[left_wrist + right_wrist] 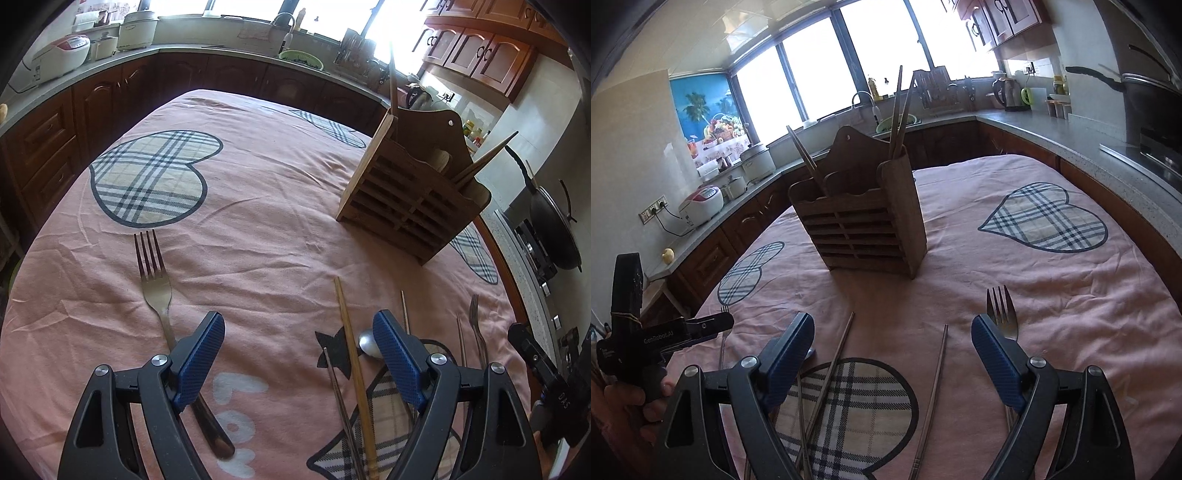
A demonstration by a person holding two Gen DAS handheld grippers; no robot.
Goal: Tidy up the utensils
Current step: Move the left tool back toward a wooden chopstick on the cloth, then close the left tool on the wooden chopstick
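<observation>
A wooden utensil holder (413,192) stands on the pink tablecloth (258,229), with chopsticks (899,110) standing in it; it also shows in the right wrist view (864,221). My left gripper (298,334) is open and empty above the cloth. A fork (157,288) lies by its left finger. A wooden chopstick (351,343), a spoon (367,343) and another fork (476,325) lie to its right. My right gripper (893,338) is open and empty. Loose chopsticks (936,384) lie between its fingers, a fork (1003,314) by the right finger.
Kitchen counters (110,66) with rice cookers (61,55), a sink (295,40) and a kettle (1006,92) ring the table. A stove with a wok (554,225) is to the right. The left gripper's body (646,339) shows at the right wrist view's left edge.
</observation>
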